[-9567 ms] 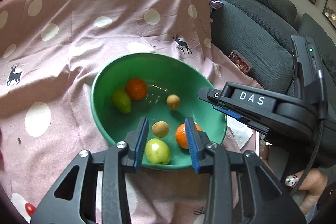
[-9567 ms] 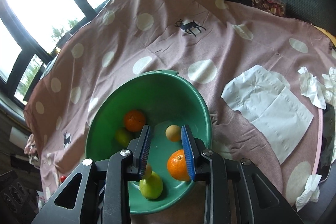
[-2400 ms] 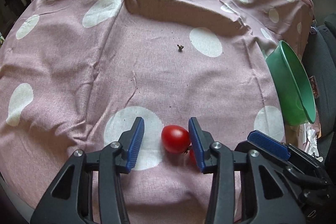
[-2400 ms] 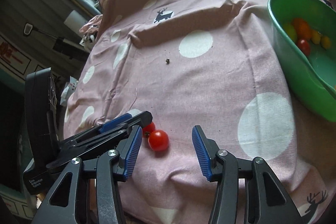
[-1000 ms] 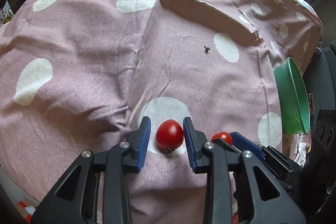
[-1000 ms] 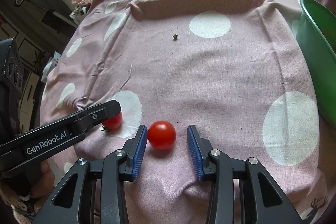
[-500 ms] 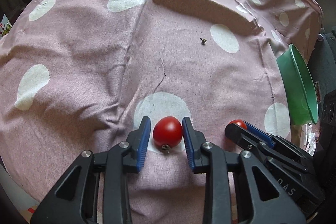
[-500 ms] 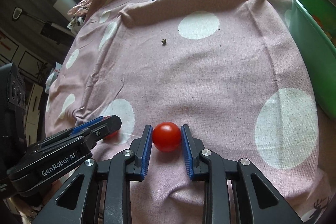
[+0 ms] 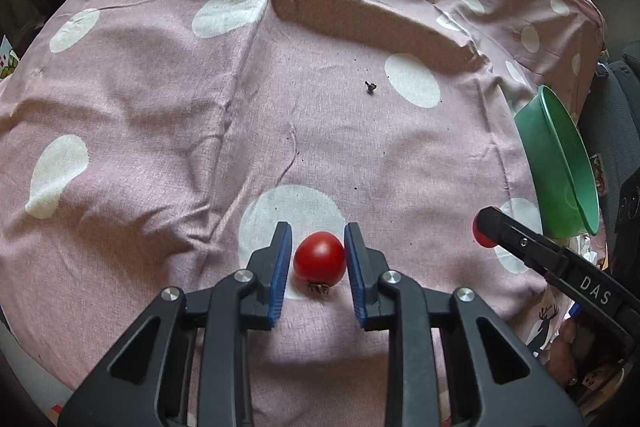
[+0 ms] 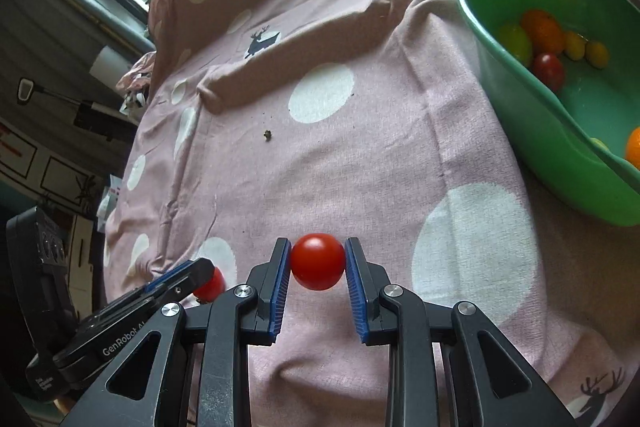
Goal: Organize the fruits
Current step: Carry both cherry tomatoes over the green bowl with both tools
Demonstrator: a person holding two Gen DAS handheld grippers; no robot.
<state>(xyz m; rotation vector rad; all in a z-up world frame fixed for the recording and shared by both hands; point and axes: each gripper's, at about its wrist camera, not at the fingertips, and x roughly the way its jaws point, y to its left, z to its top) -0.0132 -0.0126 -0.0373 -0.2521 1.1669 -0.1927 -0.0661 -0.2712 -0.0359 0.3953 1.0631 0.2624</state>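
Observation:
My left gripper [image 9: 318, 259] is shut on a red tomato [image 9: 319, 257] that rests on a white dot of the pink cloth. My right gripper [image 10: 317, 261] is shut on a second red tomato [image 10: 318, 261] and holds it just above the cloth. In the left wrist view the right gripper's finger [image 9: 528, 241] shows at the right, with a sliver of its tomato [image 9: 478, 231]. In the right wrist view the left gripper's finger [image 10: 176, 281] and its tomato [image 10: 211, 287] show at the lower left. The green bowl [image 10: 532, 131] at the right holds several fruits, among them a red tomato [image 10: 549, 70] and an orange [image 10: 545, 31].
The pink polka-dot cloth [image 9: 160, 107] covers the table, with a raised fold [image 9: 372, 19] across the back. A small dark stem piece [image 9: 371, 87] lies on the cloth. The green bowl's rim [image 9: 568, 147] sits at the table's right edge, by a grey sofa.
My right gripper has lifted its tomato off the cloth and turned toward the bowl. My left gripper stays closed on its tomato on the white dot.

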